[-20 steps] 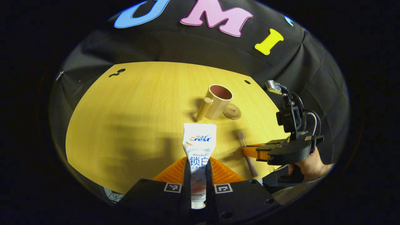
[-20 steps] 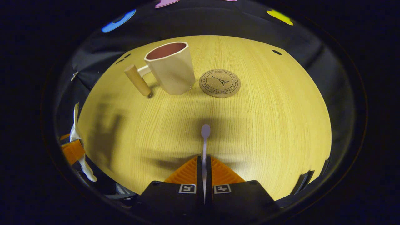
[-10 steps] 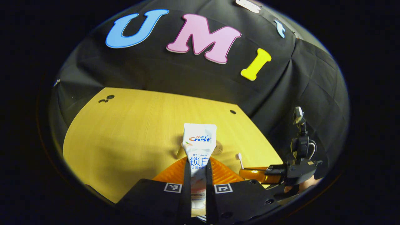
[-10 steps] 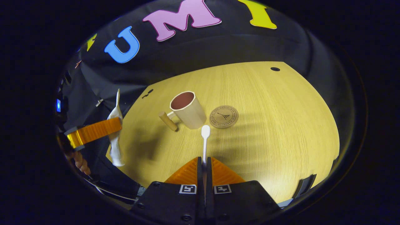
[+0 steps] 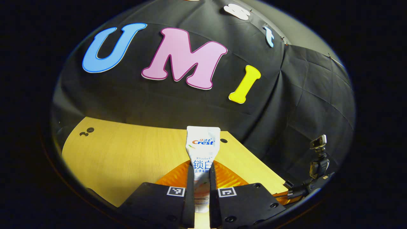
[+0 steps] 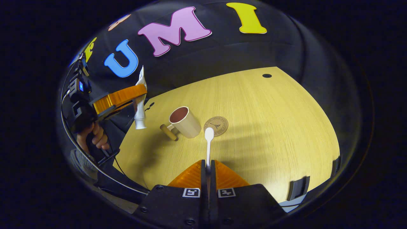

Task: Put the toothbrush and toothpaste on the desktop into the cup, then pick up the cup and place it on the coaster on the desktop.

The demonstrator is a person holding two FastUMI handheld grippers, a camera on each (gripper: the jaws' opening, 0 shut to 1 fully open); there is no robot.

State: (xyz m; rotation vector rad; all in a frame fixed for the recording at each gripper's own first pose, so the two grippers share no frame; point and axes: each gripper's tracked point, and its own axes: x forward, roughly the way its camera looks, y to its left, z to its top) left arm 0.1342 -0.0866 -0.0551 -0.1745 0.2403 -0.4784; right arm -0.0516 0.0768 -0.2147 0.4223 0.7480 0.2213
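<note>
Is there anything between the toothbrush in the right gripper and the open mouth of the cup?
Nothing visible does. In the right gripper view the toothbrush is held above the desktop, and the cup stands upright with its mouth open. The coaster lies beside the cup, and the toothpaste is held off to the left.

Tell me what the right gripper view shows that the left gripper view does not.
Right gripper view: the beige cup with a wooden handle standing beside the round cork coaster, the white toothbrush pinched in the right claw, and a hand holding the handle of the left claw. Left gripper view: the printed front of the white toothpaste tube, clamped in the left claw, and the right claw's body seen from outside at the edge. Both: the toothpaste tube, the yellow wooden desktop and the black cloth wall.
</note>
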